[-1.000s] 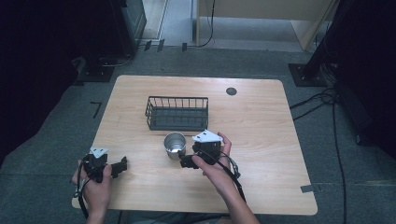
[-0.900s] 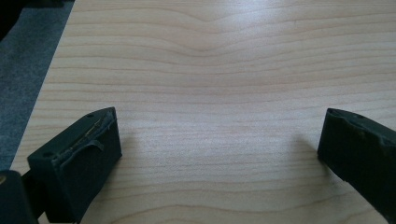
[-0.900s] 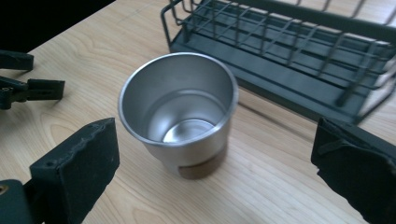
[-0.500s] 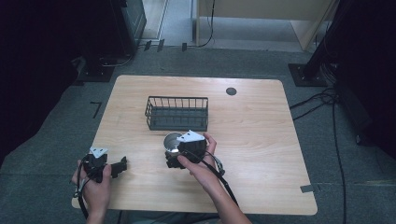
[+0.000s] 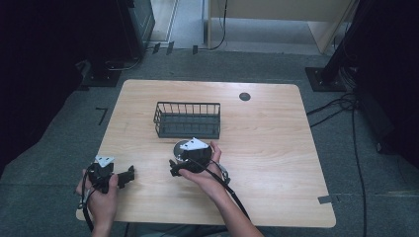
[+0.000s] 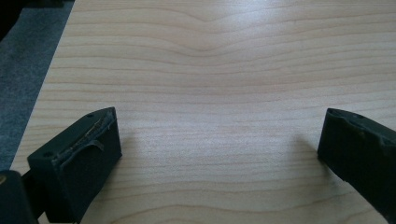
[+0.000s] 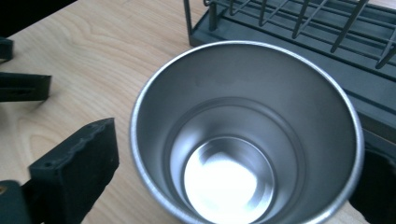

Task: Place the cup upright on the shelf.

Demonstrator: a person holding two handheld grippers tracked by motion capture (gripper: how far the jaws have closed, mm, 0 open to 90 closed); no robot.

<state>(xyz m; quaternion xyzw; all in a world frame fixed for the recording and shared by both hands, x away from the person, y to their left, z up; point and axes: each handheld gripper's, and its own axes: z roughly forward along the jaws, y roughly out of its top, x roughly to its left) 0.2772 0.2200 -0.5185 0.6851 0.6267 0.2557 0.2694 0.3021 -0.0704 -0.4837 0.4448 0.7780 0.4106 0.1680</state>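
A shiny steel cup (image 7: 243, 140) stands upright and empty on the wooden table (image 5: 267, 148), just in front of a black wire basket (image 5: 188, 120). My right gripper (image 7: 236, 149) is open, with one jaw on each side of the cup near its rim; in the high view the right gripper (image 5: 179, 159) and the hand cover most of the cup (image 5: 179, 148). My left gripper (image 5: 129, 174) is held open near the table's front left, and in its own view the left gripper (image 6: 223, 123) has only bare wood between its jaws.
The basket (image 7: 299, 28) is empty and close behind the cup. A dark round grommet (image 5: 244, 96) sits at the table's back right. The left gripper's jaws (image 7: 23, 86) show off to the cup's left. Cables (image 5: 341, 106) lie on the floor to the right.
My right gripper has moved left and slightly forward until its jaws stand around the cup. The left gripper has stayed in place.
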